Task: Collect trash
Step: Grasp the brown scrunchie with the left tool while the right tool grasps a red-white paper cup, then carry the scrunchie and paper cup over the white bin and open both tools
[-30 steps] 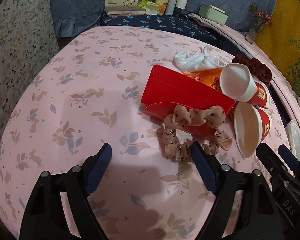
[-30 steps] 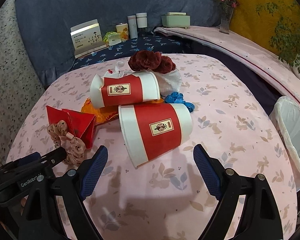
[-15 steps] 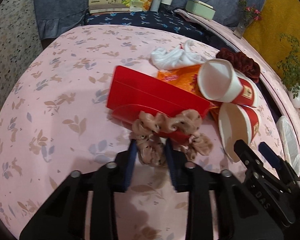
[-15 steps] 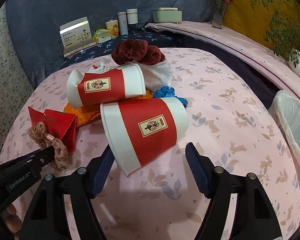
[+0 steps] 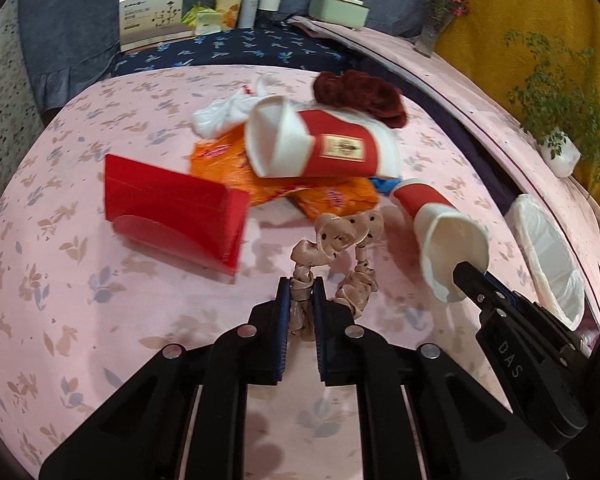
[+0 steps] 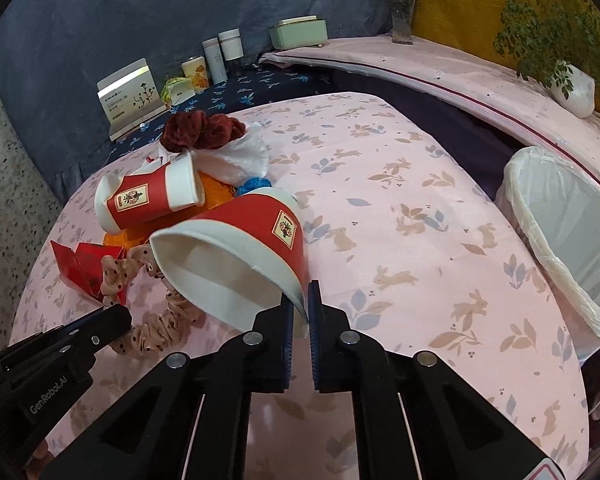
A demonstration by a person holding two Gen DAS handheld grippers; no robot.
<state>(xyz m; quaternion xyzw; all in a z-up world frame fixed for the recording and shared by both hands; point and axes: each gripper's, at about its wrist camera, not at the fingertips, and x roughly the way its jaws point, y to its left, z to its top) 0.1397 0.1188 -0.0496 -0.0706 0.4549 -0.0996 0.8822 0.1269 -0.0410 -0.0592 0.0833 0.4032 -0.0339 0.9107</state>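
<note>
Since the earlier frames both tongs have just been closing, each onto something, and both loads are off the worktop (image 5: 148, 304).

Left wrist view: left tongs (image 5: 300, 296) clenched on the beige dotted scrunchie (image 5: 336, 248), which hangs at 12 o'clock of the pads. Right tongs (image 5: 466, 276) at 3 o'clock pinch the rim of the near paper cup (image 5: 440, 224); its inside looks empty. Lined bin (image 5: 548, 256) at 3 o'clock, interior white, contents can't tell. Pile at 12 o'clock: second paper cup (image 5: 324, 144) on its side on the orange wrapper (image 5: 236, 168), red folded carton (image 5: 172, 208) at 10, white tissue (image 5: 224, 112), maroon scrunchie (image 5: 360, 96).

Right wrist view: right tongs (image 6: 300, 312) grasp the cup wall (image 6: 236, 264), mouth toward camera. Bin (image 6: 560, 232) at 3 o'clock, clear worktop between. Blue scrap (image 6: 254, 184) behind the cup.

Count: 2 cups, 2 scrunchies, 1 carton, 1 bin.
</note>
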